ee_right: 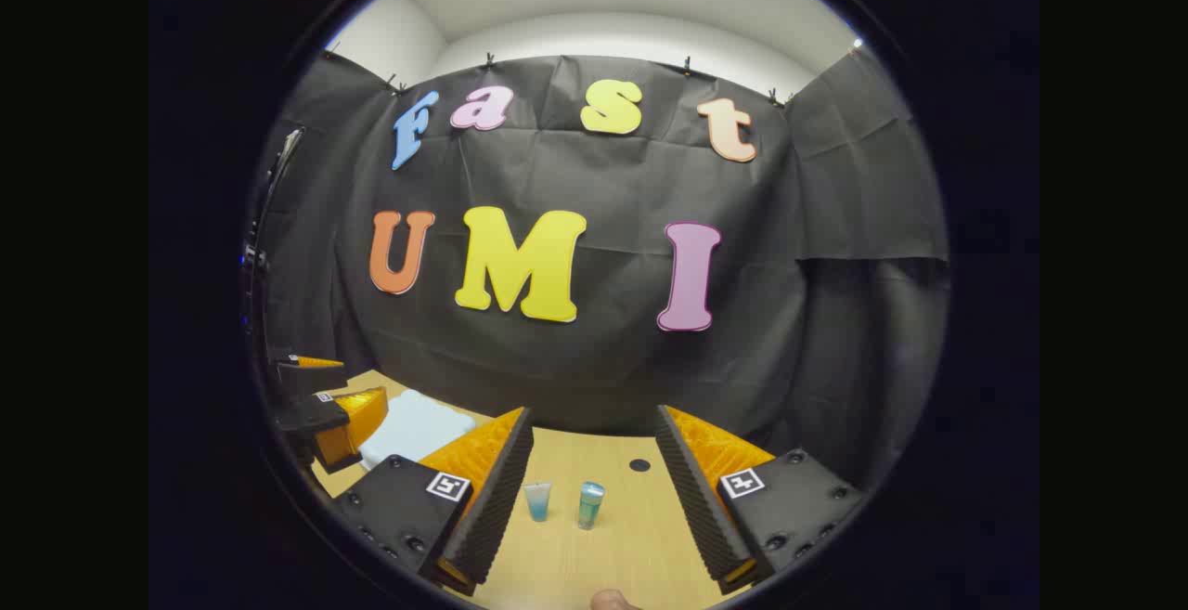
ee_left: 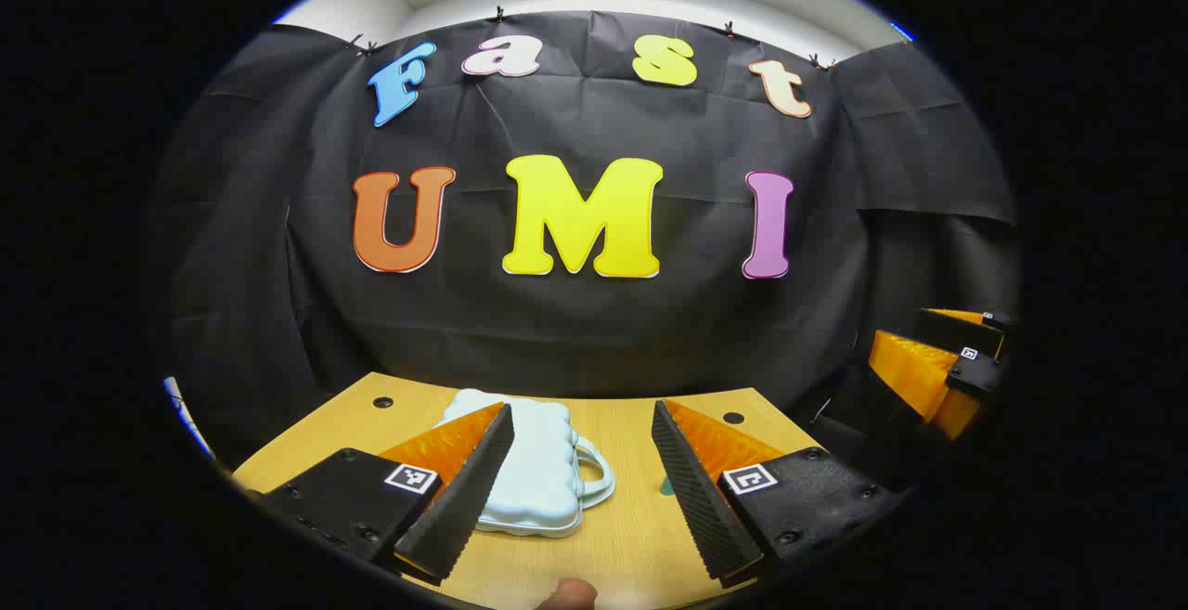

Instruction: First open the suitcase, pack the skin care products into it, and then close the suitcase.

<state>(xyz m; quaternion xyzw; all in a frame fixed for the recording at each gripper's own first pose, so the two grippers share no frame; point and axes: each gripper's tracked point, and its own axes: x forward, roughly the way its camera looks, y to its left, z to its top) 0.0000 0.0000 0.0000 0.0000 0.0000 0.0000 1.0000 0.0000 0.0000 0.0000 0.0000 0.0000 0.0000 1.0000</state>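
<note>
Desk [ee_left: 640, 517] of pale wood-grain laminate, smooth and flat with small dark cable holes near its far edge, carries everything in the task. Largest on it is the small pale-blue hard-shell suitcase [ee_left: 538, 471], a glossy moulded case with a scalloped, cloud-like outline and a looped handle on its right side. It lies flat with its lid down, so the opening step looks not yet done. In the left gripper view it sits straight ahead of the left gripper [ee_left: 580, 489], partly behind the left-hand finger, its long axis running away from the camera toward the wall and its handle facing the gap between the jaws. That gripper's jaws stand wide apart, holding nothing, with ribbed foam faces turned inward.

In the right gripper view the suitcase [ee_right: 413, 429] lies well off to the left, beside the other gripper, so the left hand is judged the nearer one for lifting the lid. A grip at the handle side or the lid's rim seems the likely way in, and the slick shell could slip between foam pads.

Smaller are the skin care products, standing upright on the desk just ahead of the right gripper [ee_right: 594, 508], whose jaws are also spread and empty: a short translucent blue tube [ee_right: 537, 501] and, just beside it, a slim teal bottle [ee_right: 590, 505]. Both stand between the fingers, apart from each other.
</note>
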